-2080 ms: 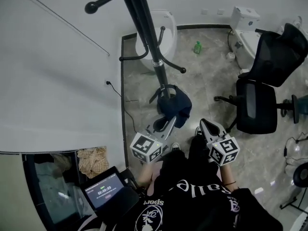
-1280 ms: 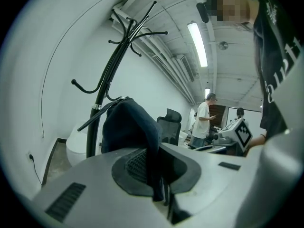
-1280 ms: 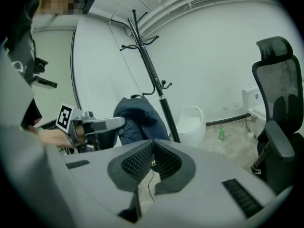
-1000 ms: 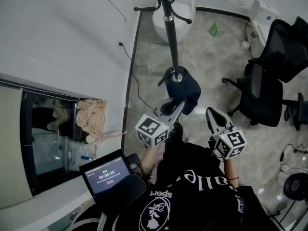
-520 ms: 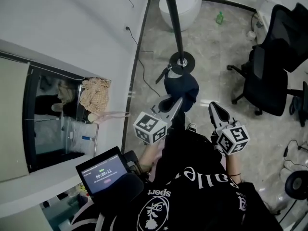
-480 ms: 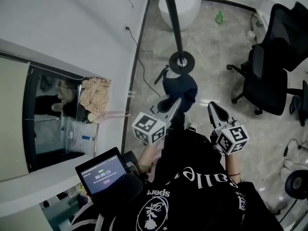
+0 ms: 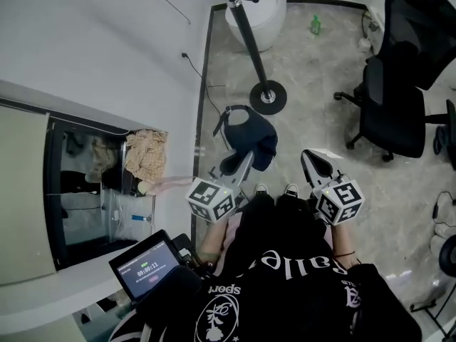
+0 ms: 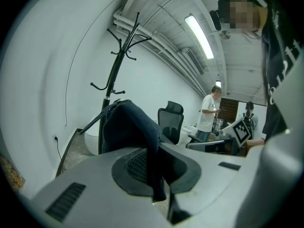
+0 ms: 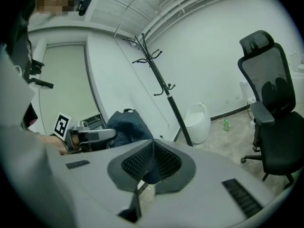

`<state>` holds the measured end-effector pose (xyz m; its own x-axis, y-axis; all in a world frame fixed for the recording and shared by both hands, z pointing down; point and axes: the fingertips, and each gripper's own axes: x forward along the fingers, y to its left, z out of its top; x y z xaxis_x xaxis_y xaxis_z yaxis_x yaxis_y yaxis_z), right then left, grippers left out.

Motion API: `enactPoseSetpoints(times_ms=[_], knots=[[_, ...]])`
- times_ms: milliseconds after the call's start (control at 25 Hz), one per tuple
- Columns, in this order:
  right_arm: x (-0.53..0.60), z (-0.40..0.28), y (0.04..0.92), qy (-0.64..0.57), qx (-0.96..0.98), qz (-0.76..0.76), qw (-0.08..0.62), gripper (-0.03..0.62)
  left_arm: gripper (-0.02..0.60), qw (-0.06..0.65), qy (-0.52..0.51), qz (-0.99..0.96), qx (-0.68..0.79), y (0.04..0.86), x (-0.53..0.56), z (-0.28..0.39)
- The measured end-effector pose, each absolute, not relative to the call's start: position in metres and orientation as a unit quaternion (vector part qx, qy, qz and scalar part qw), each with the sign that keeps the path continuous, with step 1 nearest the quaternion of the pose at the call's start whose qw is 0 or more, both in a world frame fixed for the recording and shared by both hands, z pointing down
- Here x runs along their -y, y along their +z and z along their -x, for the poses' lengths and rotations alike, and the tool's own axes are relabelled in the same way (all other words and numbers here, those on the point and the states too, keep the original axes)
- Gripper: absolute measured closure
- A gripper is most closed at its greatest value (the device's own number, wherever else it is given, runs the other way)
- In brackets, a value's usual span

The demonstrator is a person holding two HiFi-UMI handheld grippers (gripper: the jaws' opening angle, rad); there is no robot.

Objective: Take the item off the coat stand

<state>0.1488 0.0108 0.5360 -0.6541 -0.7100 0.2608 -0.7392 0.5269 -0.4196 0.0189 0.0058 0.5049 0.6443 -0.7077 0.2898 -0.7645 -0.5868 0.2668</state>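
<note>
A dark blue bag [image 7: 247, 134] hangs in the air from my left gripper [image 7: 243, 164], which is shut on a fold of its fabric [image 8: 155, 175]. The bag [image 8: 127, 126] fills the space just past the jaws in the left gripper view. It hangs apart from the black coat stand [image 7: 244, 38], to the near left of the stand's round base [image 7: 268, 97]. The stand's hooks [image 8: 124, 42] are bare. My right gripper [image 7: 309, 161] is level with the left one, to the bag's right, shut with nothing in it [image 9: 152, 159]. From there the bag [image 9: 124, 125] shows at the left.
A black office chair [image 7: 399, 112] stands at the right. A white bin [image 7: 258, 16] and a green bottle [image 7: 315, 25] sit by the far wall. A white wall [image 7: 107, 41] runs along the left, and a tablet [image 7: 146, 269] is near my body. Two people [image 8: 209, 113] stand across the room.
The bag has come away from the stand's base toward me and to the left, still in the left gripper. The stand now sits farther off in the view.
</note>
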Motion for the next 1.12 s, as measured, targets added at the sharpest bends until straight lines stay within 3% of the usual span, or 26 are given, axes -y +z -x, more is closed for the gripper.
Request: enactPoseSetpoints(times_ms=[1120], knots=[[0.025,-0.061,0.505,0.224,0.887,-0.402,0.040,0.576,0.560,0.196,0.038,-0.894,0.402,0.496,0.022,0.057]])
